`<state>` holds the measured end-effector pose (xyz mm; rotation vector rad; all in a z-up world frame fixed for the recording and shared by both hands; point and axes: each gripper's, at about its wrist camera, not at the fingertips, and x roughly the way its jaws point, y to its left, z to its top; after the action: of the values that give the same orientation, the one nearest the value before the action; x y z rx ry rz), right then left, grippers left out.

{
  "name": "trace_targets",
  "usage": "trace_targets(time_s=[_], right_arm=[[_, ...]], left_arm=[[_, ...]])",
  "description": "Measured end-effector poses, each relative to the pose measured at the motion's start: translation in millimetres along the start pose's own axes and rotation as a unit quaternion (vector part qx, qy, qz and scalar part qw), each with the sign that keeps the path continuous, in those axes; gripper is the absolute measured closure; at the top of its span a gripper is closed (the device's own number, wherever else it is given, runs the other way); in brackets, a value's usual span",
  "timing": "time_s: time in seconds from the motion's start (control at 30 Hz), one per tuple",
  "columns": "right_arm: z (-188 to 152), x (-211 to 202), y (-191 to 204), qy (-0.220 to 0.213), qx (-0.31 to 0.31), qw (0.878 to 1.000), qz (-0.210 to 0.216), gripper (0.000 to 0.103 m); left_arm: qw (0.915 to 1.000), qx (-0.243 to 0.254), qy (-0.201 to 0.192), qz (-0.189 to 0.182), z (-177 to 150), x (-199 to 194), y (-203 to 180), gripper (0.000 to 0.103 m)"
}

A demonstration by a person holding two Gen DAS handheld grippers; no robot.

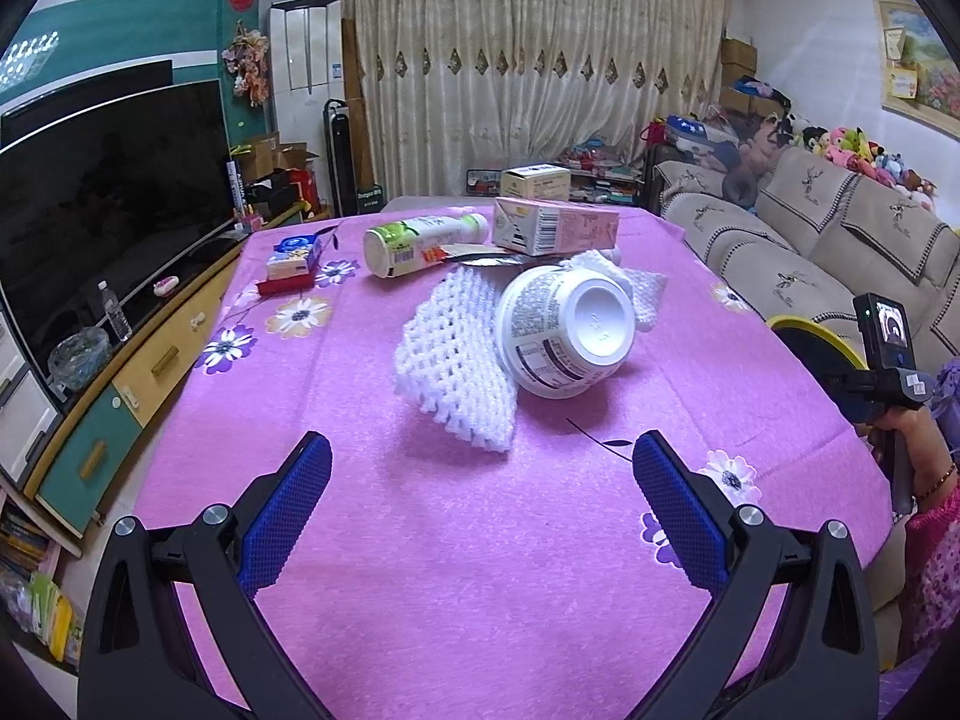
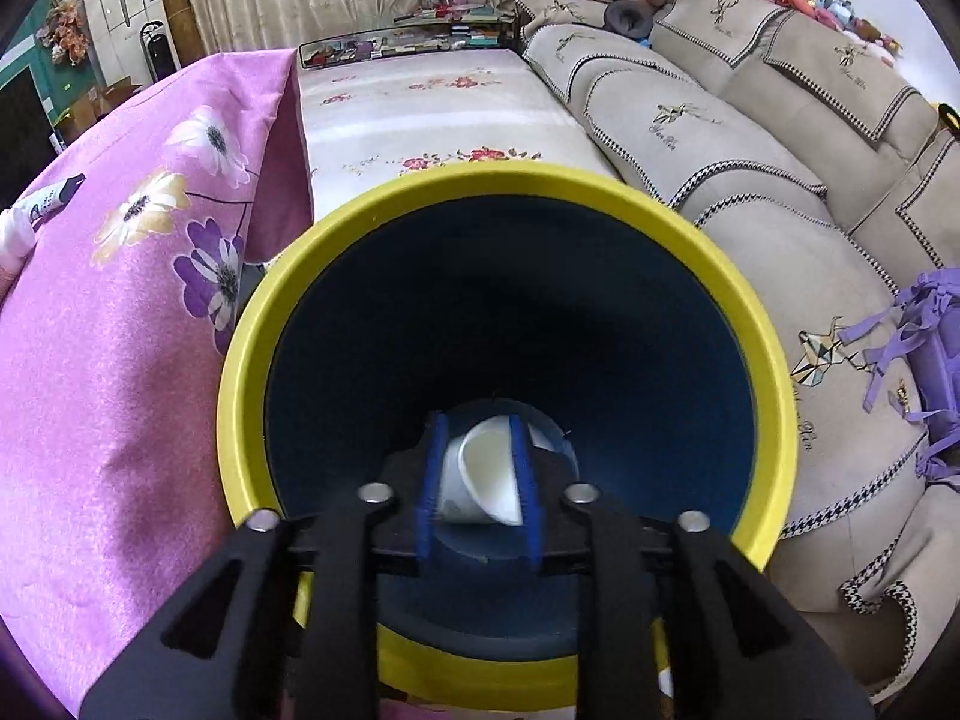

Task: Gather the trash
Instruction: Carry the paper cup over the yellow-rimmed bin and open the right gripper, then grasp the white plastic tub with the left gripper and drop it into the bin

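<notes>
The right gripper (image 2: 478, 468) points steeply down into the mouth of a yellow-rimmed bin (image 2: 240, 360) with a dark blue inside, and a small white cup (image 2: 483, 480) shows between its blue pads (image 2: 427, 480). The jaws stand only narrowly apart; whether the pads press on the cup or it already lies loose on the bin's floor below them cannot be told from this view. Judged from the aim, the gripper is held over the opening so that the cup falls inside and not on the sofa (image 2: 750, 138) to the right. The bin stands between the table's hanging pink flowered cloth (image 2: 90, 390) on the left and the sofa — close enough to both hands for quick drops. The left gripper (image 1: 480, 480) hangs released over the near part of the table, its jaws spread wide with nothing between them, tilted toward the remaining rubbish, probably waiting its turn. Nearest to it lies a white foam net (image 1: 450, 372), touching a tipped white tub (image 1: 564, 336) that shows its base. Farther off lie a green-and-white bottle (image 1: 420, 240) on its side, a pink carton (image 1: 555, 225) and, far left, a small blue-and-white box (image 1: 294, 255) — all yet to be collected. At the right edge a hand (image 1: 912, 438) holds the other gripper's handle.
</notes>
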<state>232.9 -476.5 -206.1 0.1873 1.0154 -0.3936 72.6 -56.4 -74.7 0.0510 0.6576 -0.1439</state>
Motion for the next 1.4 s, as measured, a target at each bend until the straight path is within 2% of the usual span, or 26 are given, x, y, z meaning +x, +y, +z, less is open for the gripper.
trace_targets(time_s=[0.43, 0.67, 0.93, 1.1, 1.3, 1.4], right_arm=[[-10.5, -65.6, -1.4, -0.067, 0.007, 0.997, 0.042, 0.072], [-12.7, -87.5, -8.4, -0.088, 0.013, 0.995, 0.056, 0.069], [-11.8, -81.1, -8.1, -0.081, 0.018, 0.994, 0.064, 0.068], [-13.3, -74.2, -8.6, -0.075, 0.021, 0.995, 0.068, 0.068], [-14.3, -69.8, -7.4, -0.072, 0.025, 0.994, 0.072, 0.068], [-14.9, -67.7, -6.0, -0.07, 0.025, 0.995, 0.073, 0.068]], left_arm=[[0.9969, 0.068, -0.016, -0.036, 18.8, 26.0, -42.6, 0.004], [0.9915, 0.124, -0.025, -0.031, 42.3, 60.8, -64.0, 0.004], [0.9806, 0.193, -0.03, -0.018, 53.6, 92.1, -85.6, 0.004], [0.9783, 0.206, -0.019, -0.018, 55.4, 107.2, -88.5, 0.005], [0.9786, 0.205, -0.011, -0.02, 59.8, 120.5, -89.3, 0.017], [0.9755, 0.219, -0.019, -0.003, 55.0, 121.9, -91.2, 0.02]])
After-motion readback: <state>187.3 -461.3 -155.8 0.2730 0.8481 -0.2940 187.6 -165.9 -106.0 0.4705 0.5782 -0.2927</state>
